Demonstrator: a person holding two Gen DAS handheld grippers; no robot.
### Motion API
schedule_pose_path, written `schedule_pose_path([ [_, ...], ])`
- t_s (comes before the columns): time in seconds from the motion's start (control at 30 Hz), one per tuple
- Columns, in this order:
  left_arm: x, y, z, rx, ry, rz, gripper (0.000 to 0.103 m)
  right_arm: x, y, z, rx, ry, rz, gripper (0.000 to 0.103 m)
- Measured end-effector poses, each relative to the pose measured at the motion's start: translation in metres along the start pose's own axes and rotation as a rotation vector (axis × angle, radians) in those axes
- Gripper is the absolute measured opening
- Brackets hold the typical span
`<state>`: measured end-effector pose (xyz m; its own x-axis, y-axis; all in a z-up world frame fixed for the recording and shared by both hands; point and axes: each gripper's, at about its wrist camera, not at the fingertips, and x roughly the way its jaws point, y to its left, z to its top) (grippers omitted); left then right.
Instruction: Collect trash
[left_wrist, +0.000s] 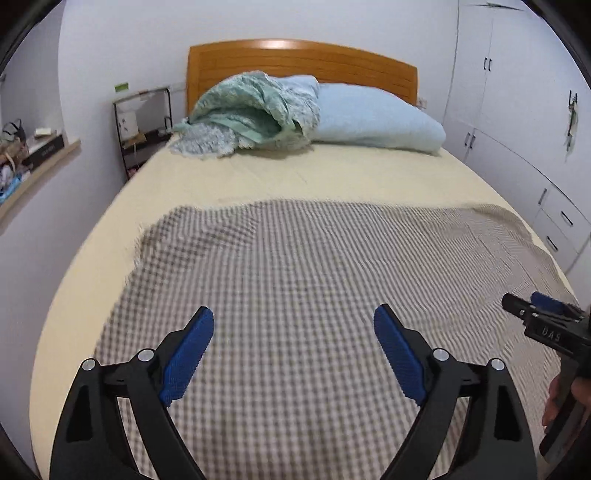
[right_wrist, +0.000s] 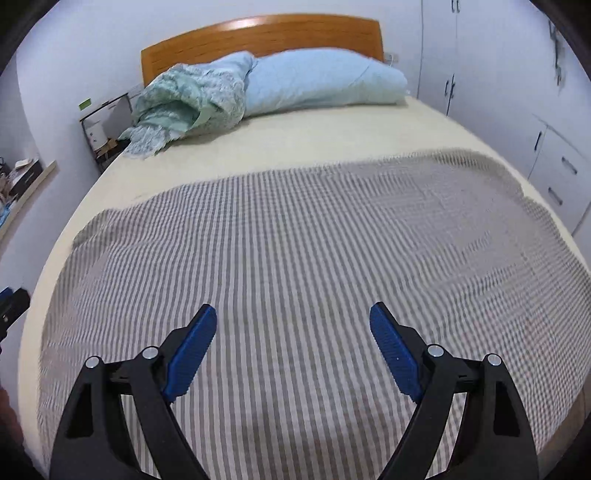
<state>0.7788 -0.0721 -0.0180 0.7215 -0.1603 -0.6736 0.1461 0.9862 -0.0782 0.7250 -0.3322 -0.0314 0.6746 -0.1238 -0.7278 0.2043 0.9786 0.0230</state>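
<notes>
Left gripper, black-framed with blue ribbed pads, spread wide over the near end of the bed, nothing between the fingers. Right gripper, same black and blue build, likewise spread wide and holding nothing; seen also at the right edge of the left wrist view, level with the left one and well apart from it, only its tip in view there.

Directly beneath both: a grey-and-cream checked woven blanket, lying flat across the foot half of the bed, its far edge wavy. No trash to be made out anywhere on blanket or sheet in either view; position relative to either gripper cannot be told.

Beyond the blanket: a pale yellow bedsheet, bare up to the head of the bed. Farther still, against the orange wooden headboard: a crumpled mint-green patterned quilt on the left, touching a long light-blue rolled duvet on the right.

Left of the bed head: a black wire-frame bedside rack. Along the left wall: a wooden ledge with assorted items, too blurred to name. Along the right wall: white wardrobe doors and drawers with dark handles.
</notes>
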Motion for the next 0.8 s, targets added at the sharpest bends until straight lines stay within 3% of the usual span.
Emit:
schedule_pose_path([
  [0.13,0.011,0.010,0.009,-0.005,-0.108,0.030,0.086,0.003,0.017,0.006,-0.026,-0.105,0.011,0.081],
  [0.27,0.009,0.019,0.009,-0.019,-0.280,0.056,0.091,-0.015,0.036,-0.003,-0.123,-0.360,0.016,0.081],
  [0.33,0.004,0.023,0.005,-0.047,-0.349,0.049,0.091,-0.019,0.039,-0.007,-0.127,-0.447,0.030,0.081],
  [0.5,-0.002,0.033,0.003,-0.083,-0.449,0.087,0.091,-0.023,0.046,-0.013,-0.153,-0.484,0.080,0.081],
  [0.8,-0.062,0.021,-0.013,-0.035,-0.477,0.072,0.091,-0.070,0.051,-0.030,-0.189,-0.484,0.095,0.081],
])
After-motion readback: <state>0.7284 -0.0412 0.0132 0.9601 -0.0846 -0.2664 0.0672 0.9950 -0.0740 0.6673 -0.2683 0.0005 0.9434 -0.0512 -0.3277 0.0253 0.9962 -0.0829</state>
